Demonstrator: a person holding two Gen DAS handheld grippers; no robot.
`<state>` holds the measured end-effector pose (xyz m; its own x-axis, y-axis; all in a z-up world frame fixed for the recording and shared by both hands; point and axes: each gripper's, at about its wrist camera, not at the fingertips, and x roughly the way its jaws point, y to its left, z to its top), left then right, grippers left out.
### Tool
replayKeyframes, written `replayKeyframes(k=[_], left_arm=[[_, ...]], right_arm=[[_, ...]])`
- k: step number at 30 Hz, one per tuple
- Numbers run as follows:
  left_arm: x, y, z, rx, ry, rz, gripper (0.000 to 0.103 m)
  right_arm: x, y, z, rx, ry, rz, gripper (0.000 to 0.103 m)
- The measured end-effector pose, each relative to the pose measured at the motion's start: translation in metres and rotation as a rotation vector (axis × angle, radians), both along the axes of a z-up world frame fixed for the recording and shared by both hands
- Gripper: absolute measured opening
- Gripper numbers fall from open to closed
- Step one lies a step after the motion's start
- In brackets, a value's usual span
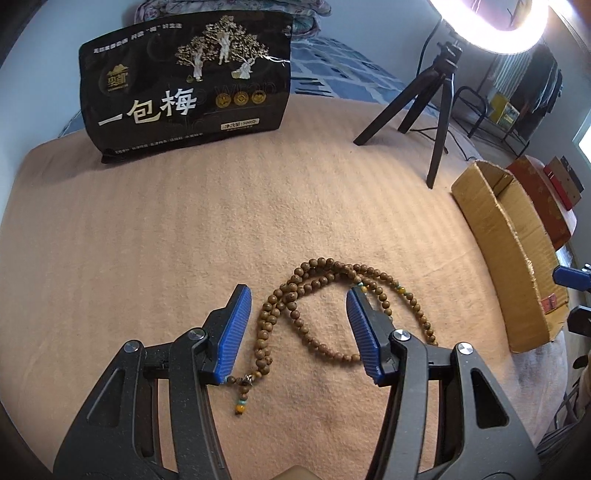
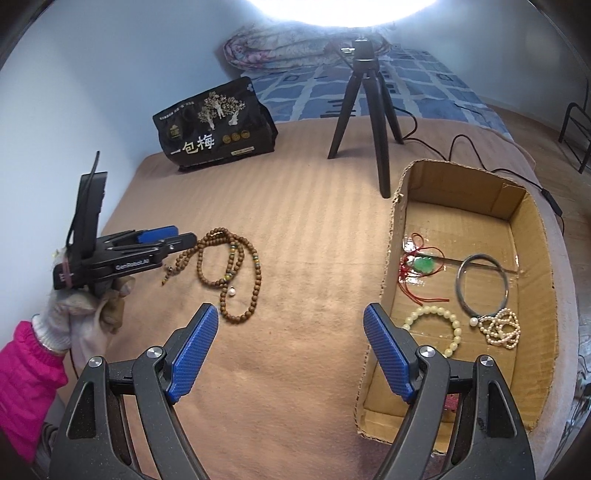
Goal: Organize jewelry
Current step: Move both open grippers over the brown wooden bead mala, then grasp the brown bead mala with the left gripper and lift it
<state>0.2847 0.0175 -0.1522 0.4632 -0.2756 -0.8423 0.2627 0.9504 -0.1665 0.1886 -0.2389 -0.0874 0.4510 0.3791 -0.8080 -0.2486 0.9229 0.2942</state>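
On the tan blanket (image 1: 184,240), the wooden bead necklace (image 1: 295,314) lies loosely coiled between the left gripper (image 1: 299,299) fingers — jaws wide apart, gripping nothing. Right gripper (image 2: 291,319): equally spread, empty, beside the cardboard box (image 2: 391,236) holding a silver bangle (image 2: 480,284).

pale blue wall (image 2: 110,74), ring light (image 1: 491,22) on tripod (image 1: 439,110), patterned bedding (image 2: 406,85).
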Motion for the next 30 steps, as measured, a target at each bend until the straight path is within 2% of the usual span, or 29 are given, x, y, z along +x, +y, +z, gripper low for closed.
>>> replayKeyframes(k=[8,16,24,30], left_arm=[[0.007,-0.002,-0.014,0.020,0.012,0.000,0.055],[0.013,-0.006,-0.025,0.020,0.031,-0.008,0.045],[0.016,-0.010,-0.035,0.026,0.029,-0.022,0.043],[0.017,-0.010,-0.038,0.030,0.020,-0.027,0.035]], right_arm=[[0.003,0.007,-0.002,0.001,0.008,0.019,0.081],[0.006,0.015,-0.006,-0.001,0.015,0.034,0.081],[0.012,0.026,-0.011,-0.014,0.025,0.055,0.081],[0.016,0.033,-0.016,-0.025,0.033,0.072,0.080]])
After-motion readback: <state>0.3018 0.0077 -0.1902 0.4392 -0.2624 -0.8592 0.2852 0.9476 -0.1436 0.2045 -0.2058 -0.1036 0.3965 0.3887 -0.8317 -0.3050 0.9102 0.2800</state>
